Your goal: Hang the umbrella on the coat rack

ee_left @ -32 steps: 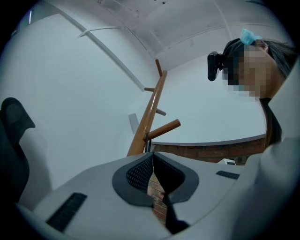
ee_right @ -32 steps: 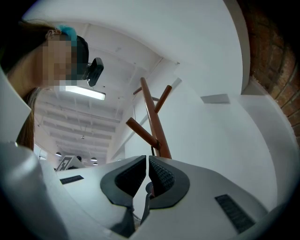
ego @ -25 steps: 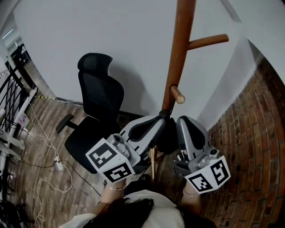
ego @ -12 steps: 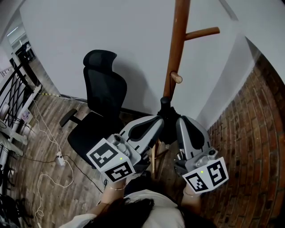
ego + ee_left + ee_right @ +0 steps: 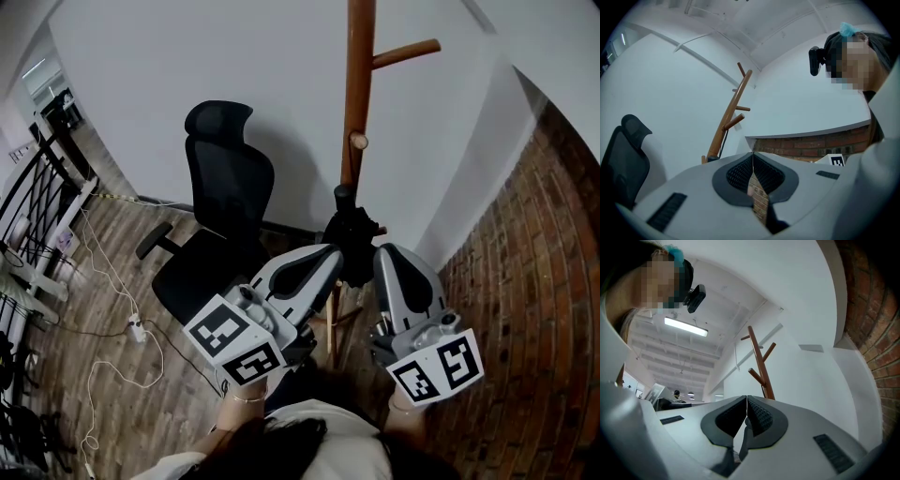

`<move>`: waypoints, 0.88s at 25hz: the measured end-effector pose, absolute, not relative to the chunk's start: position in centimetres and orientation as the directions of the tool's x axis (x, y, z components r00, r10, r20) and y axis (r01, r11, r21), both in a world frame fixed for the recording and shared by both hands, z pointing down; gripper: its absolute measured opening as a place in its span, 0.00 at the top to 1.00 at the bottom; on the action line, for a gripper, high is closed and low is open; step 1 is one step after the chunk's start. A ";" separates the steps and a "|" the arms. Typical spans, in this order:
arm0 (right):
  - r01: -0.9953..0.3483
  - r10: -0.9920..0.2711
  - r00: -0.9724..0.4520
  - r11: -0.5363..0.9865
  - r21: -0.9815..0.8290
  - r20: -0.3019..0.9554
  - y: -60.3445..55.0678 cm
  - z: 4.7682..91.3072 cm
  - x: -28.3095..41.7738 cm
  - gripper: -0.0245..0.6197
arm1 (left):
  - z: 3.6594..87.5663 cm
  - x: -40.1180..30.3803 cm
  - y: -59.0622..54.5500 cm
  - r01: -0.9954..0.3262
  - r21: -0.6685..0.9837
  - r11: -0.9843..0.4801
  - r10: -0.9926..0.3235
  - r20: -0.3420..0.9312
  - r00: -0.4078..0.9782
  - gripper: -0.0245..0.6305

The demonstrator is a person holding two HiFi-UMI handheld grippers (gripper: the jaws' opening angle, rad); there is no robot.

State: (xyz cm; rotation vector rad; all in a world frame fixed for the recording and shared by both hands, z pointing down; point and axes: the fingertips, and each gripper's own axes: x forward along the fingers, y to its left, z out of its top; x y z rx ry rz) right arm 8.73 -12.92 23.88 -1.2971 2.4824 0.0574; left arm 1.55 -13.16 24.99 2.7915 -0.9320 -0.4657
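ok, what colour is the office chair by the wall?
The office chair is black all over. The head view shows it best.

Coat rack (image 5: pixel 357 94) top cut off by the head view's upper edge, its foot hidden behind the grippers, umbrella (image 5: pixel 349 232) mostly hidden between left gripper (image 5: pixel 335 255) and right gripper (image 5: pixel 381 251), the thin dark part pinched in the right jaws too small to identify, chair (image 5: pixel 230 187) wheels hidden.

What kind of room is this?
Probably an office: a black office chair, a wooden coat rack by a white wall, and cables trailing over the wood floor.
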 end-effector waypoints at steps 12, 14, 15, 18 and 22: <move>-0.841 -0.831 -0.490 0.530 -0.108 -0.265 -11.9 24.6 8.9 0.91 | 25.0 2.0 -12.1 -0.544 0.218 -0.810 -0.584 -0.229 0.779 0.95; -0.850 -0.840 -0.477 0.516 -0.108 -0.258 -11.7 24.6 8.9 0.91 | 25.0 2.0 -11.8 -0.532 0.217 -0.818 -0.572 -0.227 0.788 0.95; -0.854 -0.844 -0.470 0.508 -0.108 -0.257 -11.6 24.6 8.8 0.91 | 25.0 1.8 -11.7 -0.526 0.217 -0.822 -0.567 -0.227 0.792 0.95; -0.865 -0.854 -0.449 0.489 -0.111 -0.261 -11.0 24.4 8.4 0.91 | 25.0 1.4 -11.3 -0.511 0.218 -0.832 -0.552 -0.222 0.804 0.95; -0.877 -0.866 -0.424 0.466 -0.118 -0.264 -9.9 24.3 7.8 0.91 | 24.9 0.5 -10.4 -0.492 0.222 -0.842 -0.535 -0.224 0.815 0.95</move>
